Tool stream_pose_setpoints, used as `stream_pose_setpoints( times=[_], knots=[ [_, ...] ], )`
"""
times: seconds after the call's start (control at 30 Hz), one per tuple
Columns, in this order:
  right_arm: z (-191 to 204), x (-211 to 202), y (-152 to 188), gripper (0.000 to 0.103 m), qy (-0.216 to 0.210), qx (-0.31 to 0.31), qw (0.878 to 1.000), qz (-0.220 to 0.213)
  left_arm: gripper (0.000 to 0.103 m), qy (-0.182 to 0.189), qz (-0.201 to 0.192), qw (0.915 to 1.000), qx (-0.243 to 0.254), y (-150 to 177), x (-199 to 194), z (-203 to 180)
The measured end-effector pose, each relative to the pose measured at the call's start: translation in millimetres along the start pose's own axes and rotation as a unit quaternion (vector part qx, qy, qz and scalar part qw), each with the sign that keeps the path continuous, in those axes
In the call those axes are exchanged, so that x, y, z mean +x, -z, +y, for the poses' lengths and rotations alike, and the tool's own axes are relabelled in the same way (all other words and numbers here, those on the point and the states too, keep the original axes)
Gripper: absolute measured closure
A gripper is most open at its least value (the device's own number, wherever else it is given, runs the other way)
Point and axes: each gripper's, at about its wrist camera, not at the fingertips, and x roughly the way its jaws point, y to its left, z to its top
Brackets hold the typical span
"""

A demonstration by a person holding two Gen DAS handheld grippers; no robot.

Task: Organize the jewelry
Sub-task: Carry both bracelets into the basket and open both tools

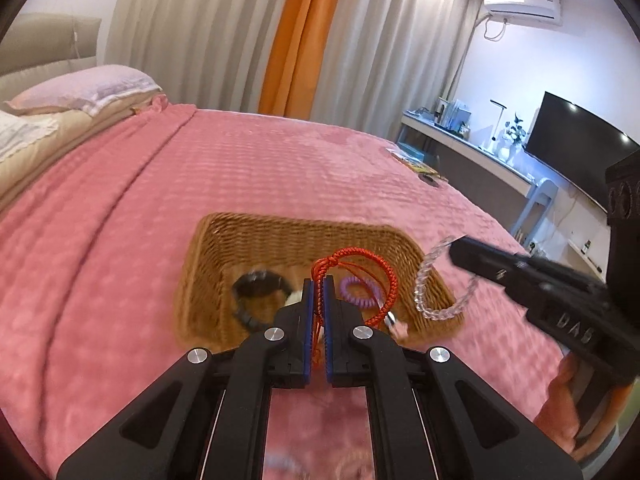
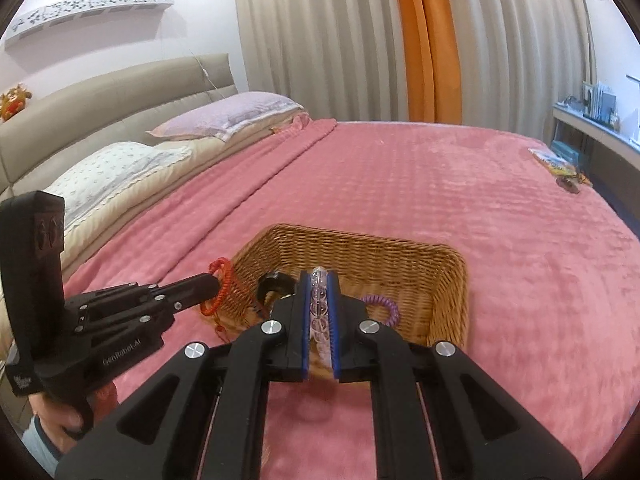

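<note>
Two grippers hang above a wide bed (image 2: pixel 460 208) covered by a pink blanket, which spreads bare ahead of both and to either side, with open room up to the pillows (image 2: pixel 224 120) and the curtains (image 2: pixel 348 40). A desk (image 1: pixel 472 152) and a dark screen (image 1: pixel 580 148) stand past the bed's far edge, ahead and to the right of the left gripper.

Just ahead of and below both grippers sits a woven basket (image 2: pixel 448 280), its rim unbroken and its near side partly hidden behind the gripper fingers. Inside it lie a black bracelet (image 1: pixel 250 292) and a purple coil band (image 1: pixel 356 290), both close beyond the left gripper's tips.

The left gripper (image 1: pixel 318 280) is closed on a red cord bracelet (image 1: pixel 384 276), whose loop arcs forward and to the right from between its blue pads. Its body reads "GenRobot.AI" in the right wrist view.

The right gripper (image 2: pixel 319 276) is clamped on a clear bead bracelet (image 1: pixel 424 276); the beads sit in a row between its blue pads, and from the left wrist view the loop dangles under its tip, over the basket's right edge. Letters "DAS" show on its side.

A hand (image 2: pixel 60 412) with a light blue cuff grips the left gripper's handle.
</note>
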Motion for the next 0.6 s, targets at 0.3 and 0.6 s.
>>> stream_pose_setpoints(
  times=[0.3, 0.6],
  knots=[
    [-28, 72, 5, 0.097, -0.011, 0.036, 0.999, 0.029, 0.101, -0.027, -0.005, 0.9994, -0.020, -2, 61, 16],
    [-52, 95, 20, 0.097, 0.015, 0.060, 0.997, 0.056, 0.100, -0.042, 0.021, 0.9989, -0.011, 7, 80, 21]
  ],
)
